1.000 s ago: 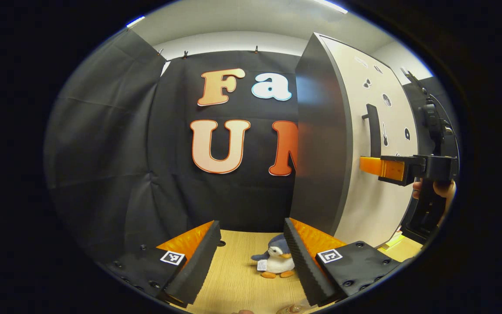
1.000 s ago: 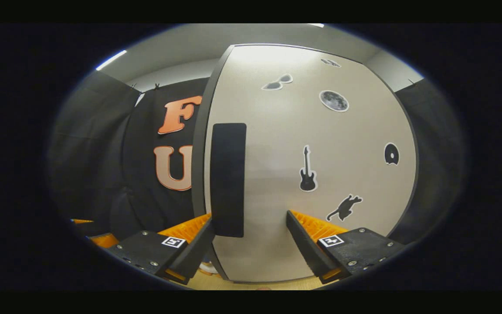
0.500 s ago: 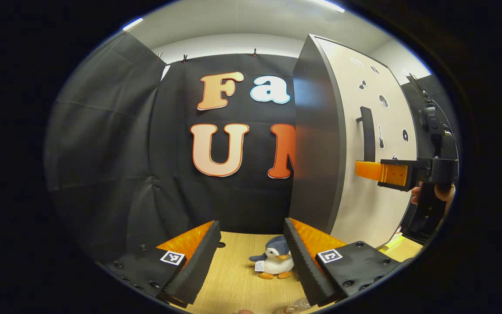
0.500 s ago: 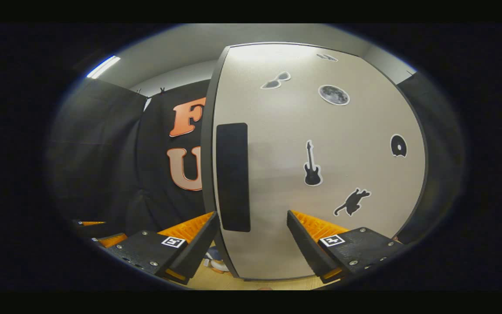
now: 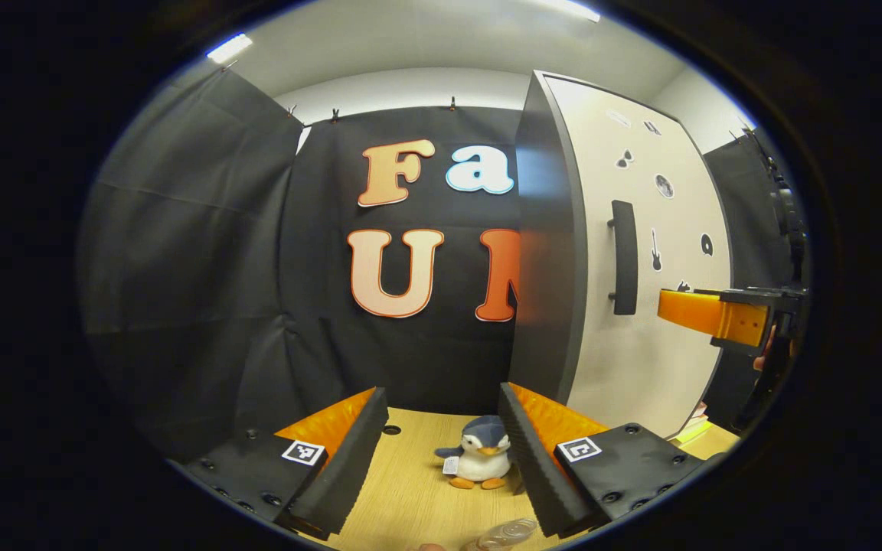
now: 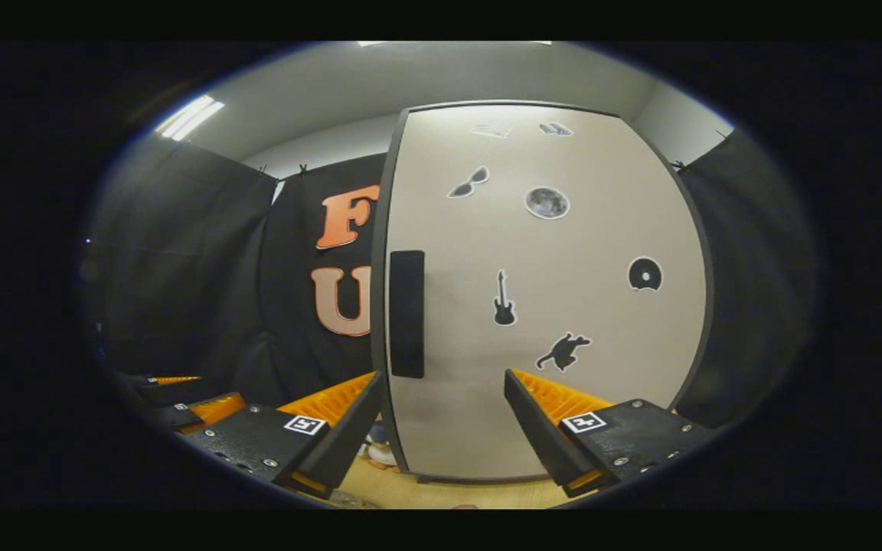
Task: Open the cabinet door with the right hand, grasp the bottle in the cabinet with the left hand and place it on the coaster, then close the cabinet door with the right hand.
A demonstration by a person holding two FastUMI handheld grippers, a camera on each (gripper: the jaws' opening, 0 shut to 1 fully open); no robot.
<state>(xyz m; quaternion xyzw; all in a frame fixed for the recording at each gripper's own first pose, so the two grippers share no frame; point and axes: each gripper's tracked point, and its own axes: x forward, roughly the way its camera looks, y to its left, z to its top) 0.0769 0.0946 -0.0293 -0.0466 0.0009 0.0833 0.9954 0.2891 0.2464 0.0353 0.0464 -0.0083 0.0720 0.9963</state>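
Note:
The cabinet (image 5: 552, 252) stands at the right of the left gripper view, its pale door (image 5: 663, 360) flush against the dark side wall. The door's dark handle (image 6: 406, 314) hangs straight ahead of my right gripper (image 6: 441, 379), which is open, holds nothing and stands clear of it. In the left gripper view one of its fingers (image 5: 709, 315) sticks out to the right of the handle (image 5: 623, 256). My left gripper (image 5: 442, 396) is open over the wooden table (image 5: 403, 490). Part of a clear bottle (image 5: 501, 533) shows at the bottom edge, below its fingers.
A small penguin plush (image 5: 475, 455) sits on the table between my left fingers, close to the cabinet's corner. The door (image 6: 548, 306) carries several dark stickers. Black cloth walls close the booth behind and to the left. The left gripper (image 6: 181, 398) shows low left in the right gripper view.
My right gripper has drawn back from the handle, which was between its fingers and is now smaller and farther off. The left gripper has barely moved.

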